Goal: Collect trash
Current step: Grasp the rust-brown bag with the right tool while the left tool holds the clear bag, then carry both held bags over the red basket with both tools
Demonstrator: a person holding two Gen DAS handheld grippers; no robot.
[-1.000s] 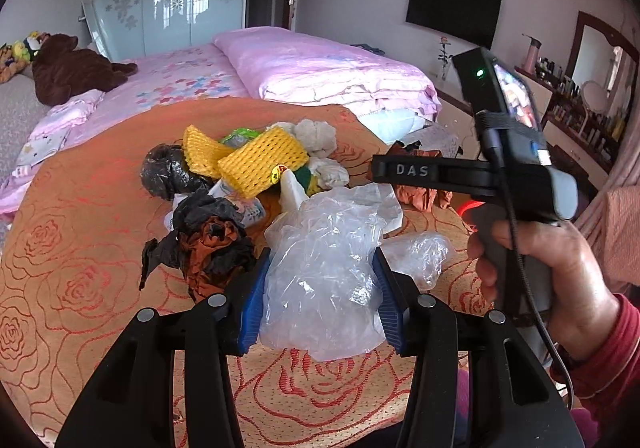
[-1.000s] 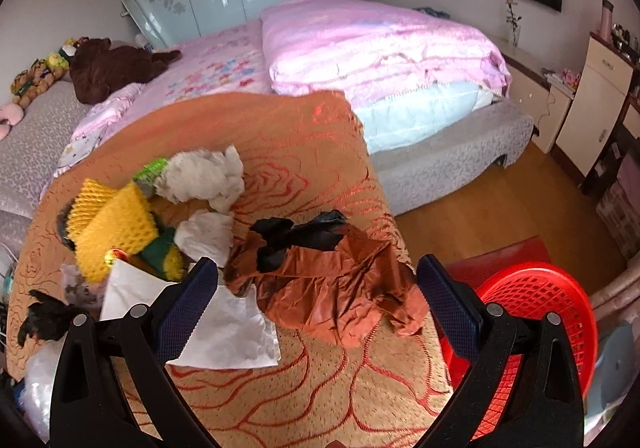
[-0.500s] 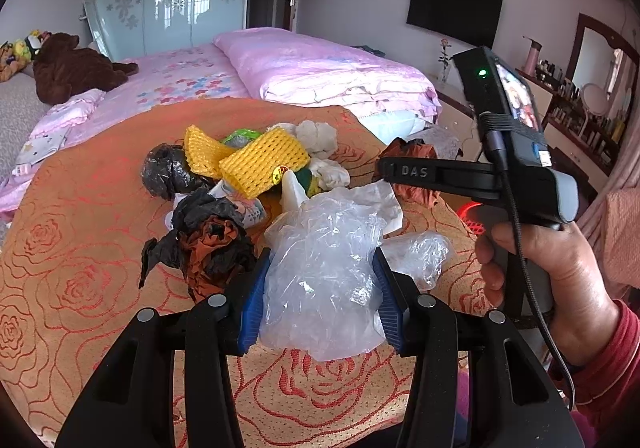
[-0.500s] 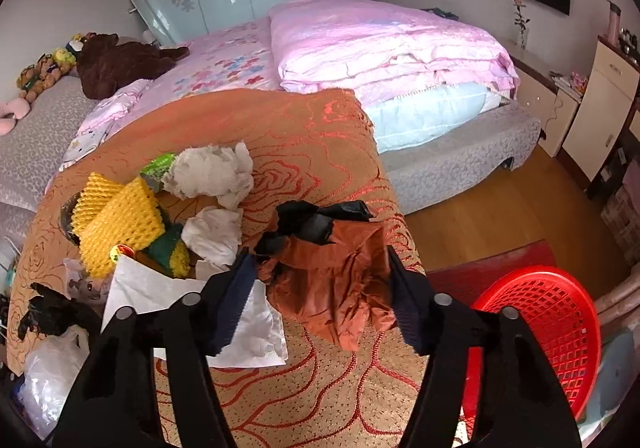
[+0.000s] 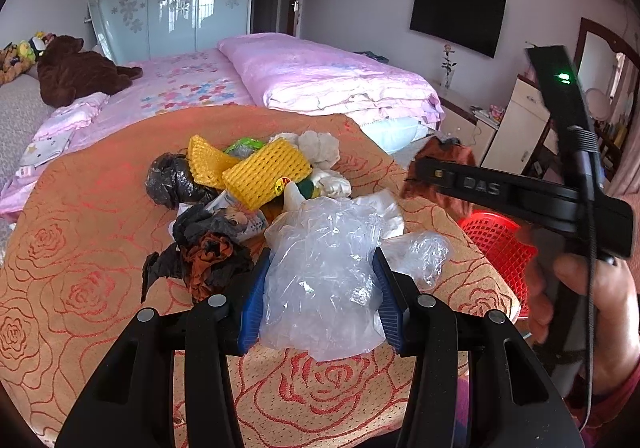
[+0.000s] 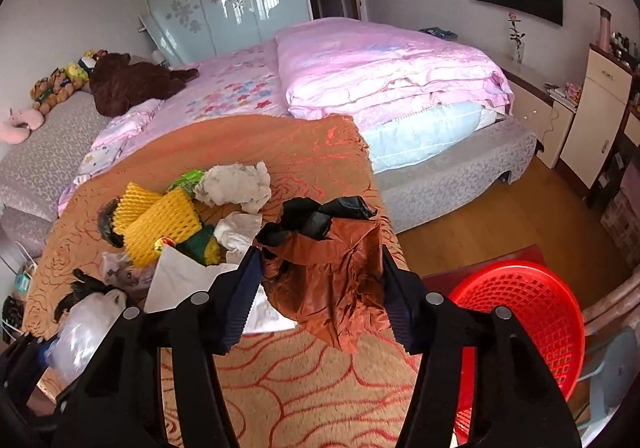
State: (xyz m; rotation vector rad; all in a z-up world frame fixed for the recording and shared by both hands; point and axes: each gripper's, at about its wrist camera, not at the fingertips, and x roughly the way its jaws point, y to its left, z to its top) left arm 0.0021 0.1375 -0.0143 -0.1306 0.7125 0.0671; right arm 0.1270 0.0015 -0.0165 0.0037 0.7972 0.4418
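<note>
While your left gripper point(image 5: 320, 290) pinches the crumpled clear plastic bag point(image 5: 324, 280), yellow foam netting point(image 5: 266, 177) and white tissues point(image 5: 320, 145) crowd behind it. Your right gripper point(image 6: 322, 296), jaws closing, clamps the crinkled brown-and-black wrapper point(image 6: 328, 268) beside the red mesh basket point(image 6: 524, 312).

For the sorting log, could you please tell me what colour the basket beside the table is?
The basket is bright red; the right wrist view shows it best.

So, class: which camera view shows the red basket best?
The right wrist view: the red basket shows most of its rim and mesh wall on the floor beside the table. In the left wrist view only a piece shows, behind the table edge and the right gripper's handle.
</note>
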